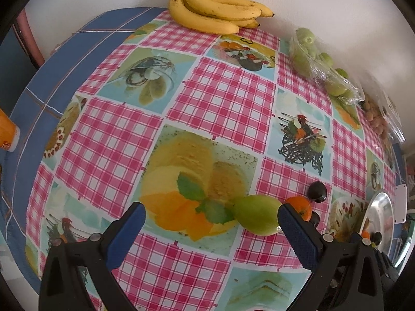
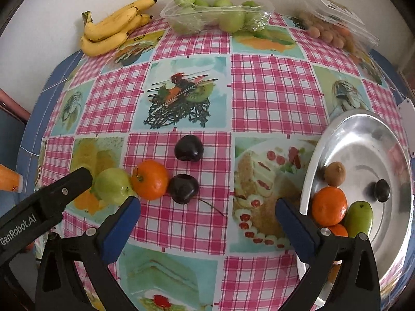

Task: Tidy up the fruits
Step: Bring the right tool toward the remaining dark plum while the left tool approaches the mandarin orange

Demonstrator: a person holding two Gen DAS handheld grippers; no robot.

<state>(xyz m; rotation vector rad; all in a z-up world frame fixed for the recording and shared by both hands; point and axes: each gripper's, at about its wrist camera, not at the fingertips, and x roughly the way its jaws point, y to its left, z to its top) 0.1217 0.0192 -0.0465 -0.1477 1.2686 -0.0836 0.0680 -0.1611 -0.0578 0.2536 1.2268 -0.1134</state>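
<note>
My left gripper (image 1: 211,223) stands wide open over the tablecloth. A green fruit (image 1: 255,215) lies between its fingers, close to the right one, with no pad pressing on it. Beside that fruit sit a mandarin (image 1: 301,206) and two dark cherries (image 1: 317,191). My right gripper (image 2: 207,210) is open and holds nothing, and it hovers just in front of the stemmed cherry (image 2: 182,188). The second cherry (image 2: 188,147), the mandarin (image 2: 150,180) and the green fruit (image 2: 112,186) lie beyond it. To its right, a metal plate (image 2: 363,129) holds a mandarin (image 2: 329,206), a green fruit (image 2: 359,219), a brown fruit (image 2: 334,173) and a cherry (image 2: 381,190).
Bananas (image 2: 111,28), a plastic pack of green fruits (image 2: 215,15) and a bag of small brown fruits (image 2: 329,31) line the back wall. An orange container (image 2: 10,181) stands off the left side. A blue cloth (image 1: 31,108) borders the checked tablecloth (image 1: 220,98).
</note>
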